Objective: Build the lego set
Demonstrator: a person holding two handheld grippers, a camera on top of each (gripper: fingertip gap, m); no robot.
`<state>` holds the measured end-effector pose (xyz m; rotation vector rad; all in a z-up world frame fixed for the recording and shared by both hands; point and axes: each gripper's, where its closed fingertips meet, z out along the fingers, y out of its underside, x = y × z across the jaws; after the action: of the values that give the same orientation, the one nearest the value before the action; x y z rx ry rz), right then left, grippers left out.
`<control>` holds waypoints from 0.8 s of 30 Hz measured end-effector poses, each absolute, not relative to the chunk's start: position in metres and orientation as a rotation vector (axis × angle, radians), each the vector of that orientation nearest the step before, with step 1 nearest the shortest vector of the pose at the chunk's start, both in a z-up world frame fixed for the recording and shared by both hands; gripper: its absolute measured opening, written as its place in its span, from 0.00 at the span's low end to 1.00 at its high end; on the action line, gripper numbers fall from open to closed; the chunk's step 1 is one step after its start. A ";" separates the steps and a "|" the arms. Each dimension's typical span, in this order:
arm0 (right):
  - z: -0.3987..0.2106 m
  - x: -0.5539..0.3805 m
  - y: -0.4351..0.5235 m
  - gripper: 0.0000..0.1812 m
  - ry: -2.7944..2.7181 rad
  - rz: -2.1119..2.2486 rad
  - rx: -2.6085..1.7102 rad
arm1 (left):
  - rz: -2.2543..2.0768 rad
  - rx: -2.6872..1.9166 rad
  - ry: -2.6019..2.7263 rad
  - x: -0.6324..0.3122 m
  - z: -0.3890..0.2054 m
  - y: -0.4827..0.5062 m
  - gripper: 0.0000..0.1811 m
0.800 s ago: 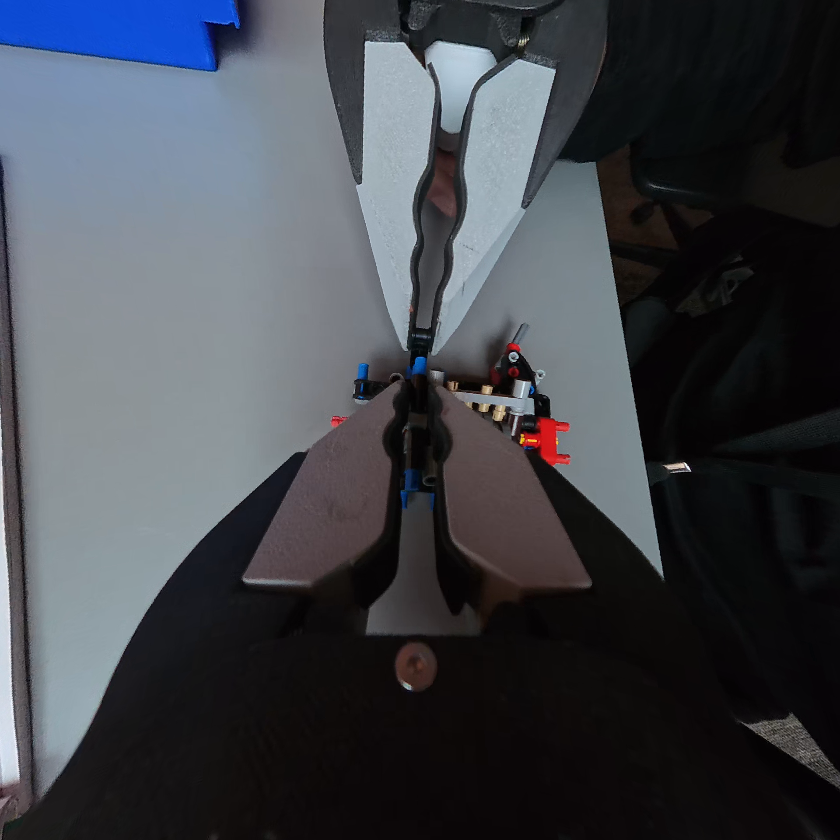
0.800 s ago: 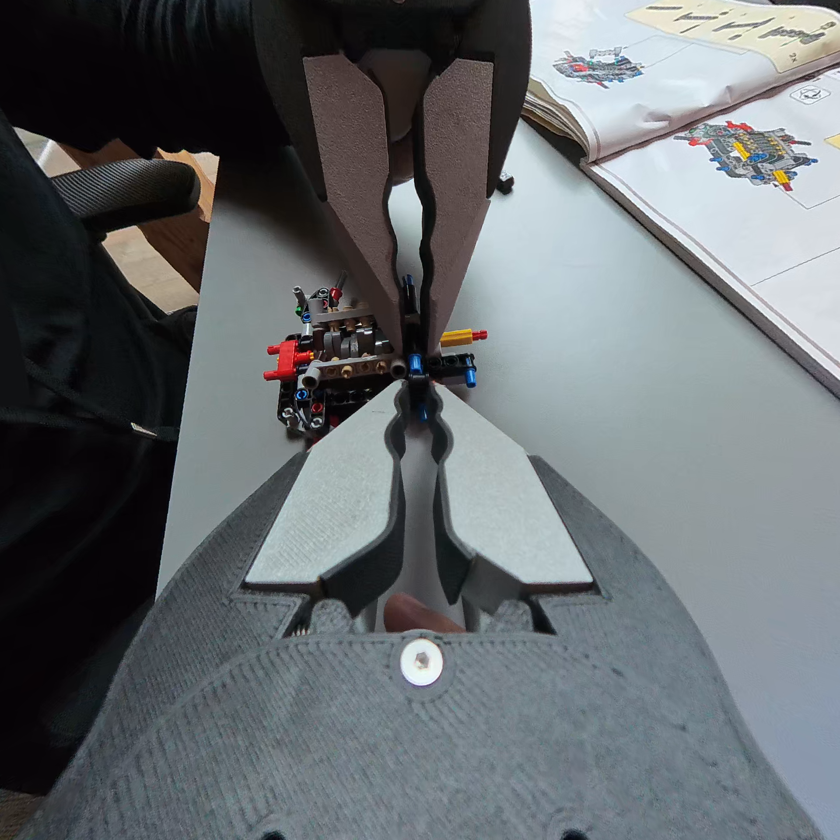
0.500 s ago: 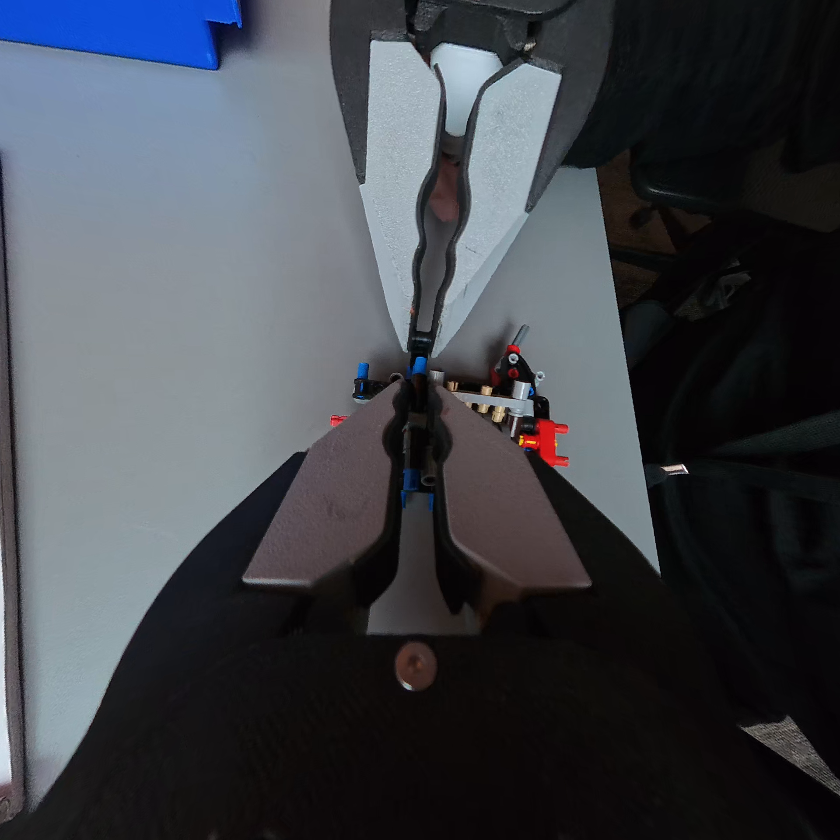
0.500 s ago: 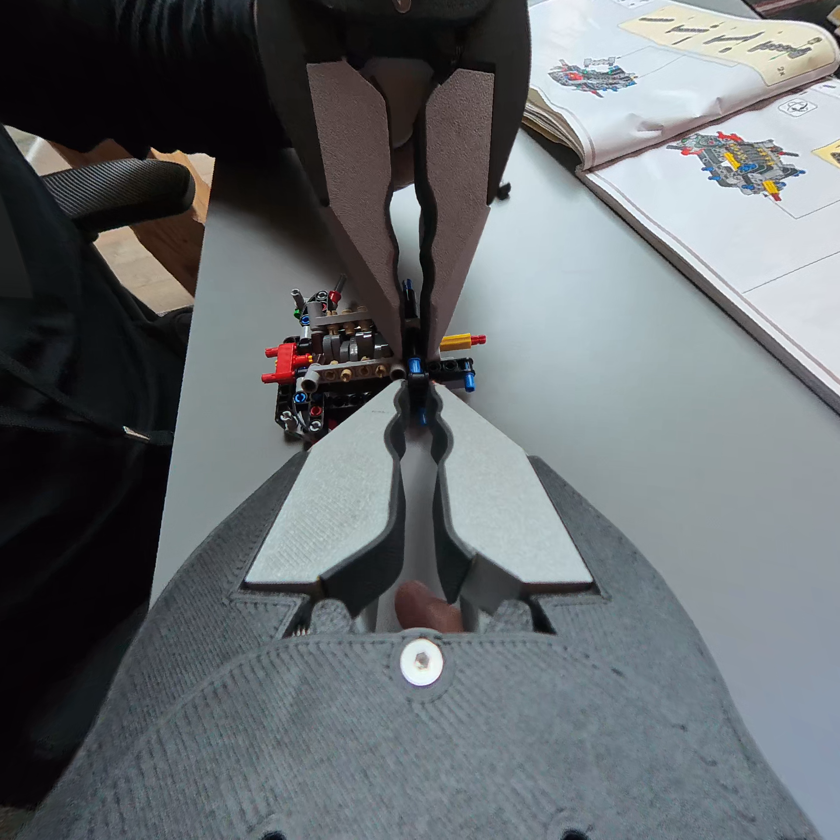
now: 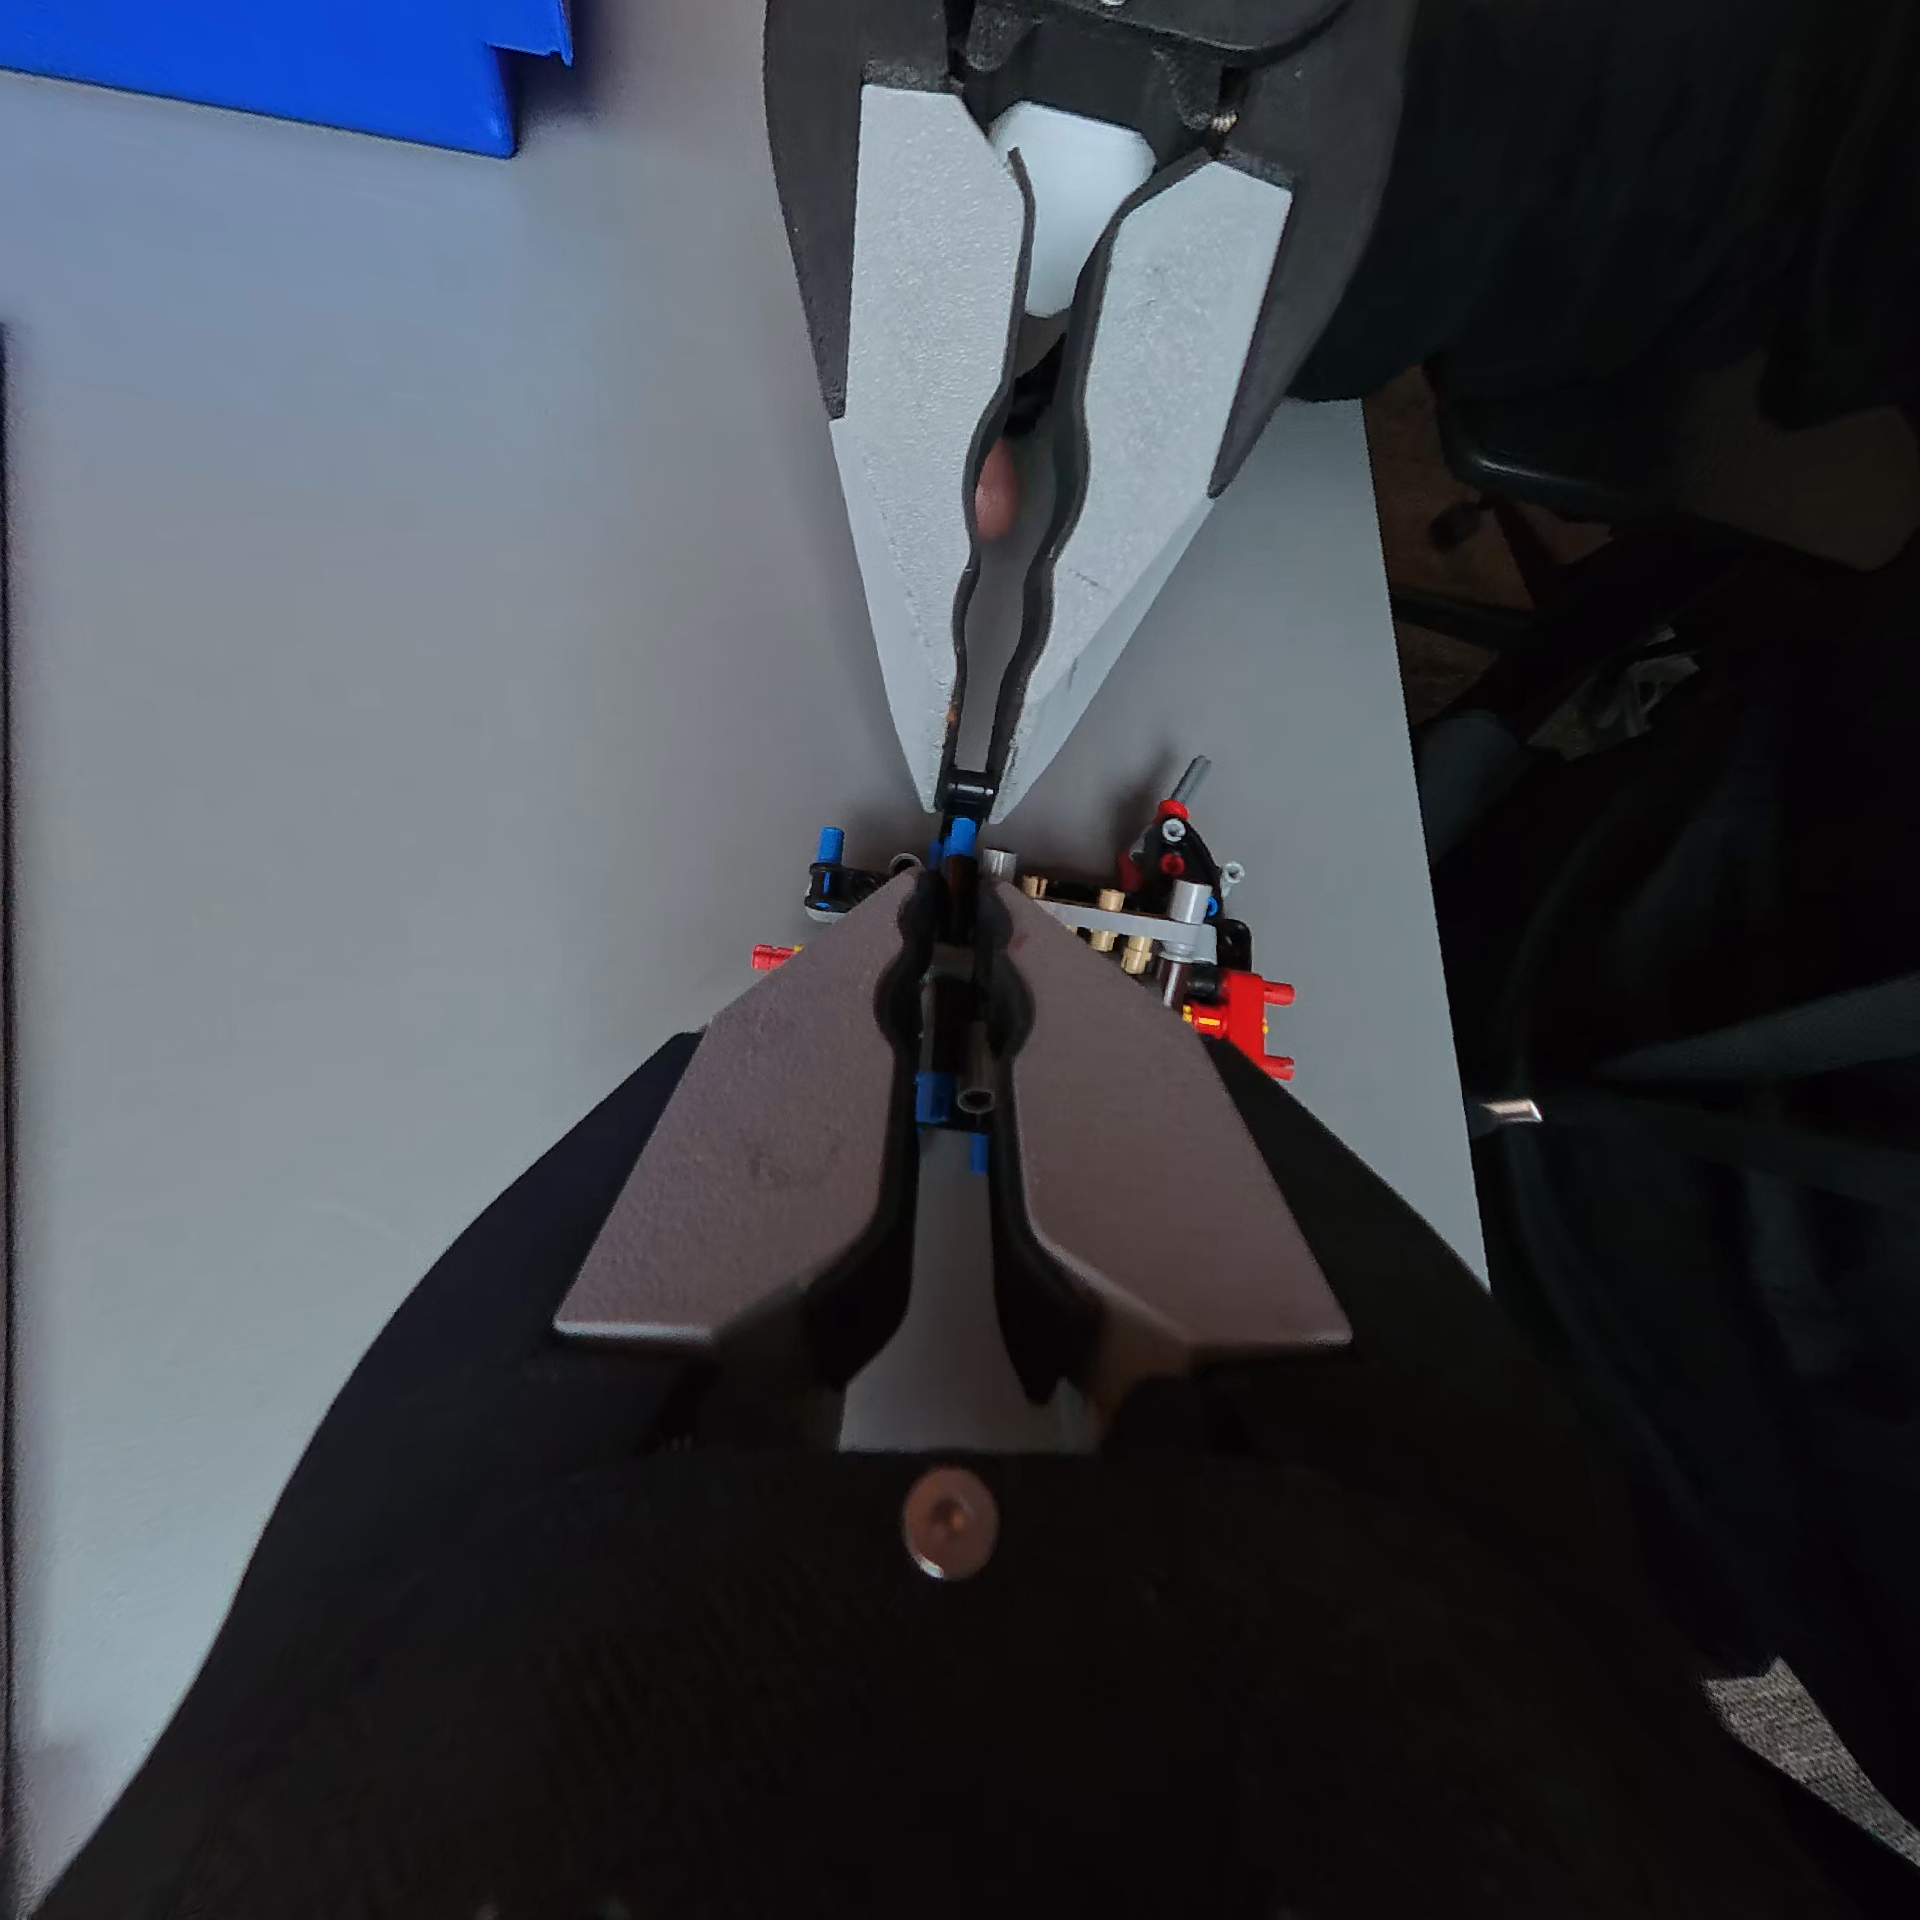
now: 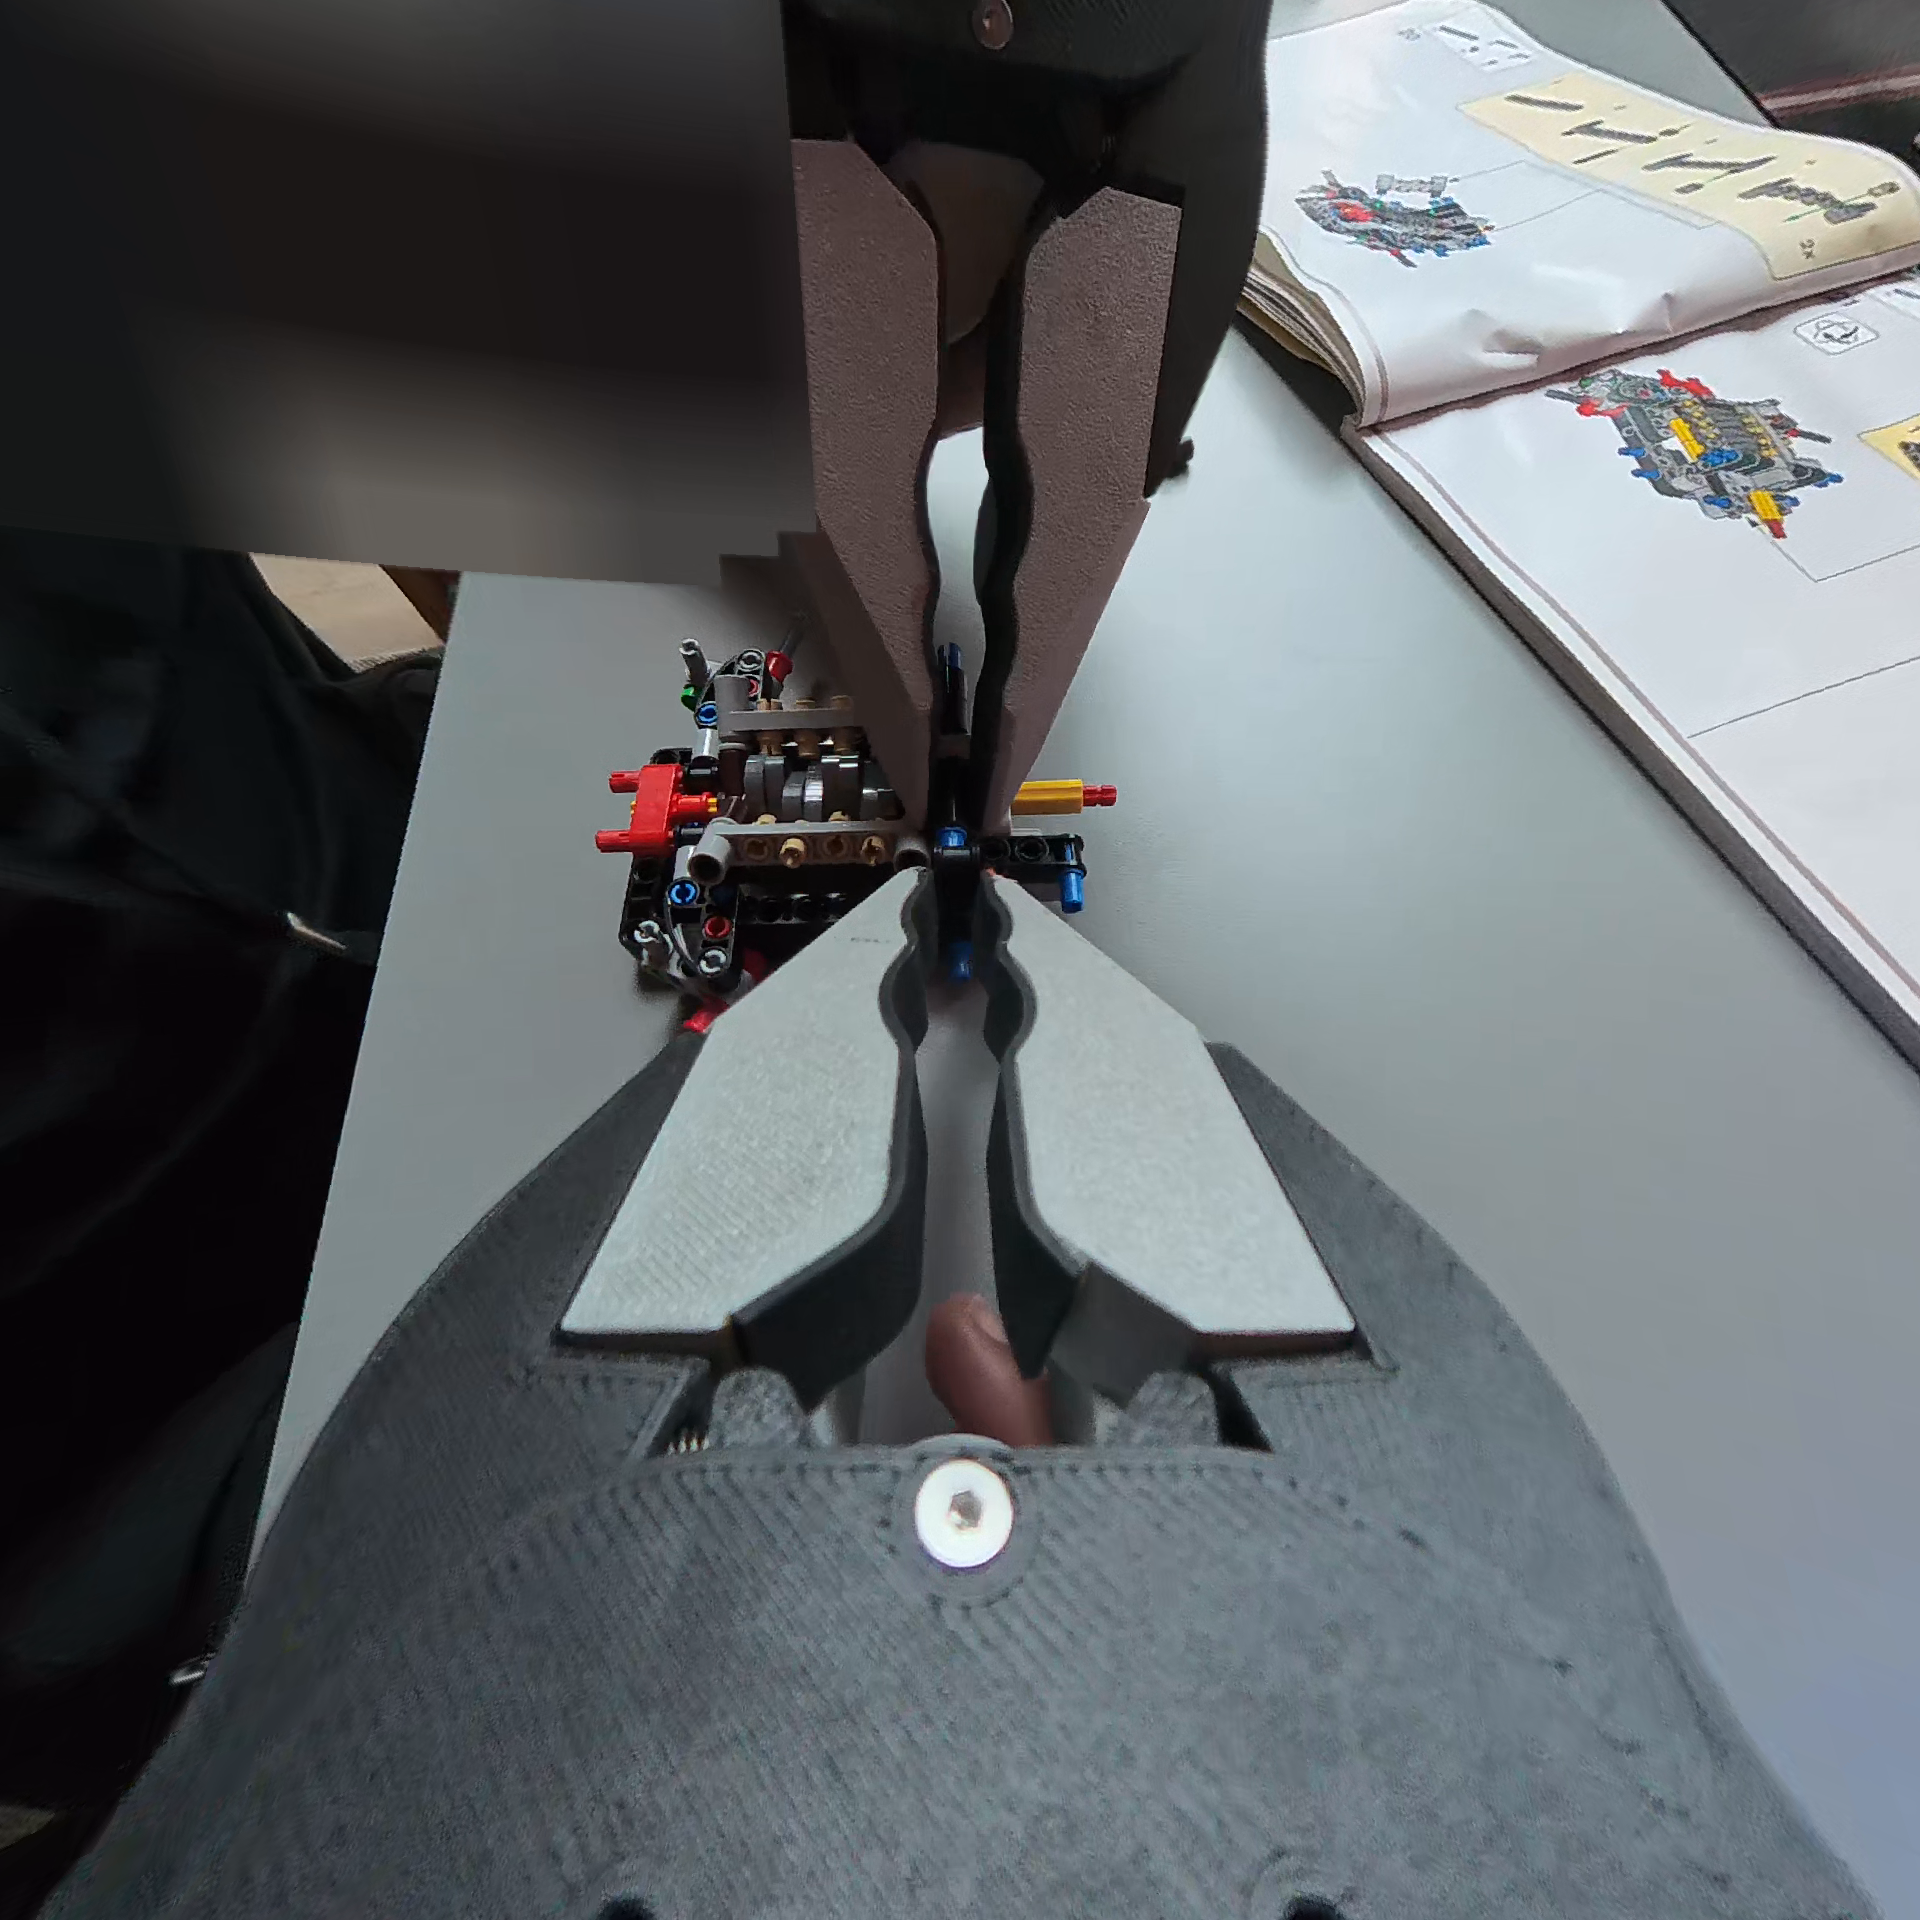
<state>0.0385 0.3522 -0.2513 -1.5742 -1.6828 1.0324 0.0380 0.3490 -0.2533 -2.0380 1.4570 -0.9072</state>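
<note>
A partly built lego model (image 5: 1174, 935) of grey, black, red and tan parts sits on the grey table near its edge; it also shows in the right wrist view (image 6: 790, 821). My left gripper (image 5: 956, 888), with brown fingers, is shut on a black beam (image 5: 951, 1049) at the model's end. My right gripper (image 6: 951, 883), with grey fingers, is shut on a small black connector (image 6: 954, 857) with a blue pin, and touches the same end. The two grippers meet tip to tip; the right gripper (image 5: 971, 800) reaches in from the top of the left wrist view, the left gripper (image 6: 951, 800) from the top of the right wrist view.
An open instruction booklet (image 6: 1662, 436) lies on the table to the right of the model. A blue bin (image 5: 260, 62) stands at the far left corner. The table edge (image 5: 1423, 935) runs just past the model, with a dark chair beyond. My two grippers' fingertips are within a few centimetres of each other.
Both grippers stay shut at the same end of the model. The right gripper has shifted slightly; the model has not visibly moved.
</note>
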 end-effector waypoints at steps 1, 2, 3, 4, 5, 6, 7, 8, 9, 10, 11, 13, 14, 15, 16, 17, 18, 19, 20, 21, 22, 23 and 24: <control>-0.251 0.038 0.352 0.02 -1.692 1.005 -1.559 | -0.907 -2.041 1.450 0.038 -0.253 0.349 0.03; -0.251 0.038 0.352 0.02 -1.698 0.981 -1.544 | -0.905 -2.042 1.446 0.038 -0.253 0.349 0.03; -0.251 0.038 0.352 0.02 -1.698 0.971 -1.534 | -0.905 -2.043 1.440 0.038 -0.253 0.349 0.02; -0.251 0.038 0.352 0.02 -1.695 0.969 -1.524 | -0.907 -2.046 1.433 0.038 -0.253 0.349 0.03; -0.251 0.038 0.351 0.02 -1.693 0.979 -1.524 | -0.908 -2.045 1.429 0.038 -0.253 0.349 0.03; -0.251 0.038 0.351 0.02 -1.693 0.979 -1.520 | -0.908 -2.046 1.423 0.038 -0.253 0.349 0.03; -0.251 0.038 0.351 0.02 -1.693 0.973 -1.516 | -0.907 -2.049 1.417 0.038 -0.253 0.349 0.03; -0.251 0.037 0.351 0.02 -1.690 0.967 -1.516 | -0.906 -2.053 1.410 0.038 -0.253 0.349 0.02; -0.251 0.037 0.352 0.02 -1.685 0.958 -1.520 | -0.908 -2.058 1.398 0.038 -0.253 0.349 0.02; -0.251 0.037 0.352 0.02 -1.682 0.946 -1.517 | -0.914 -2.060 1.386 0.038 -0.253 0.350 0.02; -0.251 0.037 0.352 0.02 -1.677 0.937 -1.515 | -0.918 -2.061 1.372 0.038 -0.253 0.350 0.02; -0.251 0.037 0.352 0.02 -1.688 0.903 -1.489 | -0.917 -2.051 1.358 0.038 -0.253 0.350 0.02; -0.251 0.037 0.352 0.02 -1.701 0.887 -1.472 | -0.917 -2.052 1.354 0.038 -0.253 0.350 0.02; -0.251 0.037 0.352 0.02 -1.710 0.873 -1.461 | -0.912 -2.053 1.353 0.038 -0.253 0.350 0.02; -0.251 0.037 0.352 0.02 -1.721 0.847 -1.445 | -0.905 -2.054 1.354 0.038 -0.253 0.350 0.02; -0.250 0.037 0.352 0.02 -1.729 0.817 -1.426 | -0.904 -2.057 1.353 0.038 -0.253 0.350 0.02; -0.250 0.036 0.352 0.02 -1.728 0.808 -1.423 | -0.908 -2.058 1.350 0.038 -0.253 0.350 0.02; -0.250 0.036 0.352 0.02 -1.725 0.818 -1.421 | -0.917 -2.058 1.346 0.038 -0.253 0.350 0.02; -0.250 0.036 0.352 0.02 -1.725 0.838 -1.426 | -0.923 -2.058 1.345 0.038 -0.253 0.350 0.02; -0.250 0.036 0.353 0.02 -1.722 0.873 -1.441 | -0.924 -2.053 1.350 0.038 -0.253 0.351 0.02; -0.250 0.036 0.353 0.02 -1.718 0.924 -1.458 | -0.927 -2.049 1.351 0.038 -0.253 0.351 0.02; -0.250 0.036 0.352 0.02 -1.719 0.979 -1.475 | -0.937 -2.054 1.345 0.038 -0.253 0.351 0.02; -0.250 0.036 0.352 0.02 -1.727 1.022 -1.491 | -0.936 -2.050 1.350 0.038 -0.253 0.350 0.02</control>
<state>0.0358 0.3524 -0.2502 -1.4909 -1.7267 1.0225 0.0380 0.3503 -0.2527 -2.0502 1.3497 -0.9358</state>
